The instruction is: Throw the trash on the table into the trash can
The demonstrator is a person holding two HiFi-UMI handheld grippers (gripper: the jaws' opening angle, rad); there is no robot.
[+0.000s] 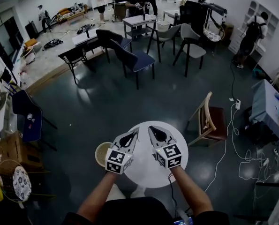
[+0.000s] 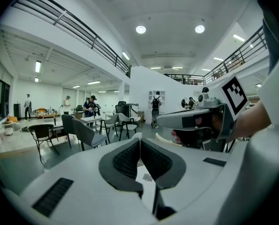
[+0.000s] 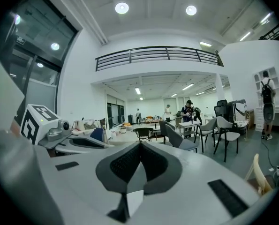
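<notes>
Your left tongs (image 1: 135, 132), right tongs (image 1: 151, 129) both closed, empty, side by side above round worktop (image 1: 146, 170). Just left of left tongs: trash can (image 1: 101, 153); right of right tongs: wooden chair (image 1: 209, 123).

No readable text, brand, number or sign in any view. The only print is the black-and-white square marker patterns, lower middle of the head view, on the marker cube (image 1: 118, 161) of the left gripper (image 1: 136, 131) and on the second cube (image 1: 169, 155) of the right gripper (image 1: 149, 128). These are code patterns, with no letters or digits. One such marker also sits at the right edge of the left gripper view and one at the left edge of the right gripper view.
</notes>
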